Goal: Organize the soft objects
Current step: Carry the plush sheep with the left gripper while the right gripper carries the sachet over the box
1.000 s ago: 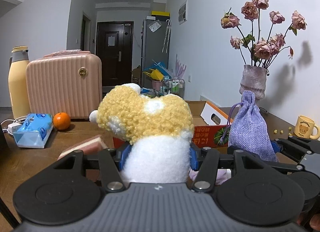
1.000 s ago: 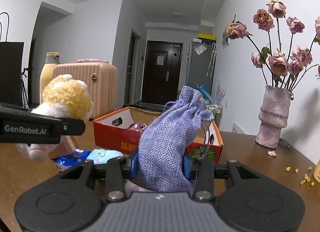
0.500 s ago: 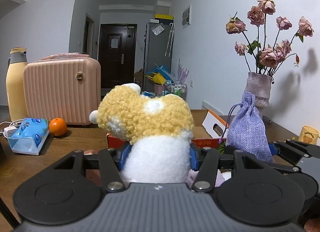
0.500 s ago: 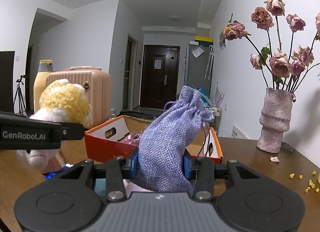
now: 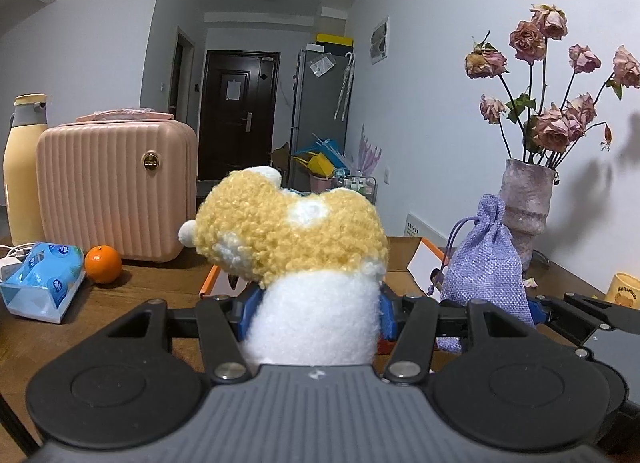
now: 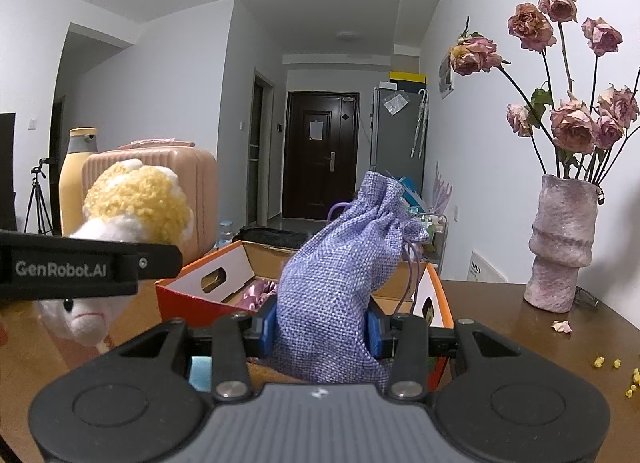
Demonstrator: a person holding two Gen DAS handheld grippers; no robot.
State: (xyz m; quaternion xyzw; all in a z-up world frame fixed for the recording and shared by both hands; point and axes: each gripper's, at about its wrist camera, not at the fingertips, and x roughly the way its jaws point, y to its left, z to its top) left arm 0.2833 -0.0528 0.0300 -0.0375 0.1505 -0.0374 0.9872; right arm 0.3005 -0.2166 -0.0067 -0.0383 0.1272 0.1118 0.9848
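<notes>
Left claw (image 5: 314, 313): you grip the plush toy (image 5: 296, 255) (white body pinched).
Right claw (image 6: 322, 329): you clamp the purple pouch (image 6: 340, 283) before the box (image 6: 192, 299).

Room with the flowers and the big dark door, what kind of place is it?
Most likely someone's home, a flat with a hallway. A wooden table holds a vase of dried roses and a pink suitcase, and a dark front door stands beside a grey fridge.
</notes>
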